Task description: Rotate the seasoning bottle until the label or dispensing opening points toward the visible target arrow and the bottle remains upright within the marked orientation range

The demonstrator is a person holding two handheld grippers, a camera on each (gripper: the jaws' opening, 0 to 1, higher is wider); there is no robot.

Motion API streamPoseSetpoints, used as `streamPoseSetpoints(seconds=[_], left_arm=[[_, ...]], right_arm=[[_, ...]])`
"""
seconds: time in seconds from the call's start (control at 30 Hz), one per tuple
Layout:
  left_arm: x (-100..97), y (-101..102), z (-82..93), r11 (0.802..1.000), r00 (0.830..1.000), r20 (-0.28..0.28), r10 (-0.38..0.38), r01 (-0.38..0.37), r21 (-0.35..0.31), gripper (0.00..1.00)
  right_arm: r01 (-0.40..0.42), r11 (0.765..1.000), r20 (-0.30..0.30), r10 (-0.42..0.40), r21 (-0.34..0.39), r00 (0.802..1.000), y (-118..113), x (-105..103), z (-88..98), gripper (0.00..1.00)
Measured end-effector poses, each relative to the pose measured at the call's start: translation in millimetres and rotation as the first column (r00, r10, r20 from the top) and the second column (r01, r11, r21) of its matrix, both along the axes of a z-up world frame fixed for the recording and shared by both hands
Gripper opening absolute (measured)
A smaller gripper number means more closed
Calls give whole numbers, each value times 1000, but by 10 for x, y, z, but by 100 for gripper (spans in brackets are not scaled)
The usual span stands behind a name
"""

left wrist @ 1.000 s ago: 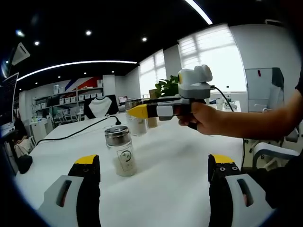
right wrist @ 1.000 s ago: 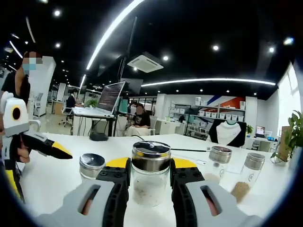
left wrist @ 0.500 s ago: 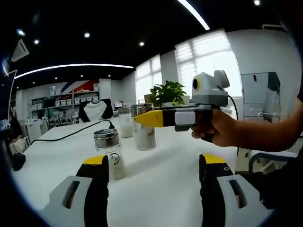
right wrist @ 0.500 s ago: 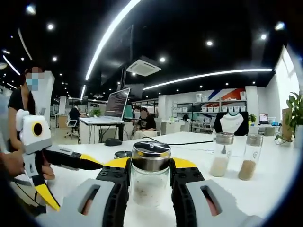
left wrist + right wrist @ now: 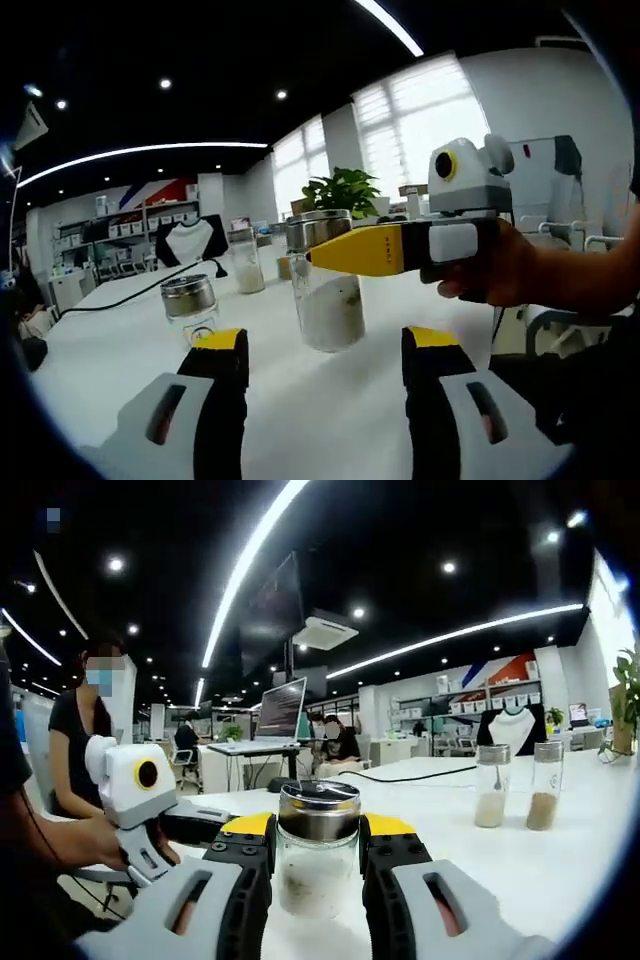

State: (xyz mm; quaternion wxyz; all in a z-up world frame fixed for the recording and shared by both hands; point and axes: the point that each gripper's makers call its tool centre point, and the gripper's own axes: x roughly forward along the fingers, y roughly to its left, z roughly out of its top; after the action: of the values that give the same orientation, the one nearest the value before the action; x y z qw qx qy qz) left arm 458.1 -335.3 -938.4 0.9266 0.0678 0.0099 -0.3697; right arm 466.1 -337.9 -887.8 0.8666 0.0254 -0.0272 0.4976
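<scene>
A clear seasoning bottle (image 5: 318, 855) with a steel lid and pale powder inside stands upright between the jaws of my right gripper (image 5: 318, 826), which is shut on it. In the left gripper view the same bottle (image 5: 327, 300) stands just ahead of my open left gripper (image 5: 325, 340), with nothing between that gripper's jaws. The right gripper (image 5: 338, 255) comes in from the right, held by a hand, its yellow finger (image 5: 365, 250) lying across the bottle's upper part. The left gripper (image 5: 190, 825) shows at the left of the right gripper view, also held by a hand.
A shorter labelled jar (image 5: 190, 305) stands left of the held bottle on the white table (image 5: 320, 420). Two slim bottles (image 5: 490, 785) (image 5: 543, 785) stand farther back. A black cable (image 5: 130, 290) crosses the table, a plant (image 5: 345, 190) stands behind, and a seated person (image 5: 90, 740) is at the left.
The right gripper, still shut on the bottle, has brought it closer in front of the left gripper. Both views have shifted, and the two slim bottles now sit farther right in the right gripper view.
</scene>
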Motion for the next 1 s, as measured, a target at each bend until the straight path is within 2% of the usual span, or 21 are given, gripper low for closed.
streamPoseSetpoints(seconds=[0.07,0.13,0.2,0.3,0.4,0.5,0.63,0.8,0.93,1.0], left_arm=[[-27,-46,19,1000,1000,8,-12,12,-1,61],[-65,-100,29,999,999,25,-37,36,27,56],[-92,-154,23,998,998,25,-53,52,29,55],[-103,-169,26,998,998,14,-60,60,12,51],[-167,-222,59,995,995,4,-101,101,-20,42],[-210,-265,83,990,991,-15,-132,131,-59,41],[-266,-325,106,985,987,-21,-159,157,-76,36],[-255,-312,52,993,993,-61,-103,99,-59,36],[-231,-269,72,998,998,-28,-50,49,-28,35],[-225,-252,97,999,1000,-5,-30,30,-22,35]], right_arm=[[-36,999,-2,36,-10,999,12,-88,-31,30],[-63,998,12,63,-15,998,25,-160,-45,30],[-79,997,14,80,-14,997,26,-198,-51,30],[-100,995,25,101,-17,995,18,-253,-55,30],[-135,991,40,136,-8,990,-2,-336,-41,30],[-170,985,58,168,16,984,-28,-407,0,30],[-184,983,64,182,19,981,-34,-429,16,30],[-139,990,68,139,-6,988,-13,-417,-35,31],[-70,997,56,69,22,996,-25,-373,-10,31],[-22,998,27,20,59,999,-30,-349,23,31]])
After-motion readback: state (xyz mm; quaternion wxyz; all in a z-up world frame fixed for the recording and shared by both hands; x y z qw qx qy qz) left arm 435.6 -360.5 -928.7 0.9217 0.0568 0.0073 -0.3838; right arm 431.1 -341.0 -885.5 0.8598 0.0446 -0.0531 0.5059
